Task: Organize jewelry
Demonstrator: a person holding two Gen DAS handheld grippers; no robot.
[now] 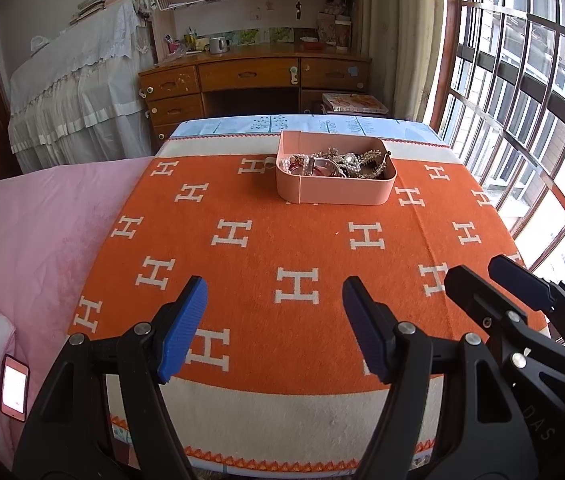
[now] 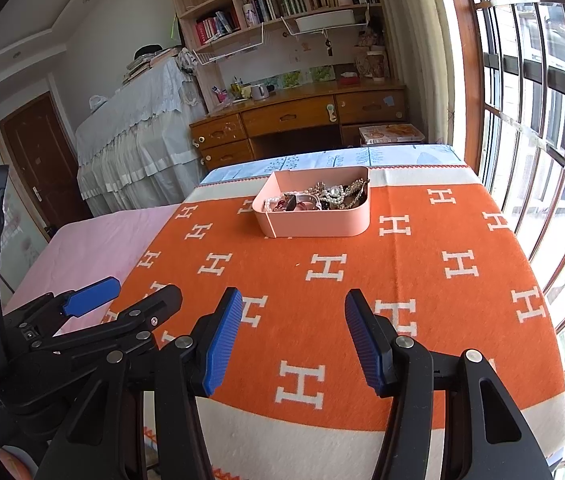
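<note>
A pink box (image 1: 334,194) (image 2: 314,226) stands at the far side of the orange blanket with white H marks (image 1: 282,248) (image 2: 362,280). It holds a tangle of jewelry (image 1: 338,162) (image 2: 322,196): pearl strands, bangles, chains. My left gripper (image 1: 274,328) is open and empty, low over the near part of the blanket, well short of the box. My right gripper (image 2: 294,340) is open and empty, beside the left one. The right gripper shows at the right of the left wrist view (image 1: 498,284); the left one at the left of the right wrist view (image 2: 130,296).
The blanket lies on a bed with a pink cover (image 1: 30,232) to the left. A lit phone (image 1: 14,388) lies at the near left. A wooden desk (image 1: 254,76) with shelves stands behind the bed. Barred windows (image 1: 522,100) run along the right.
</note>
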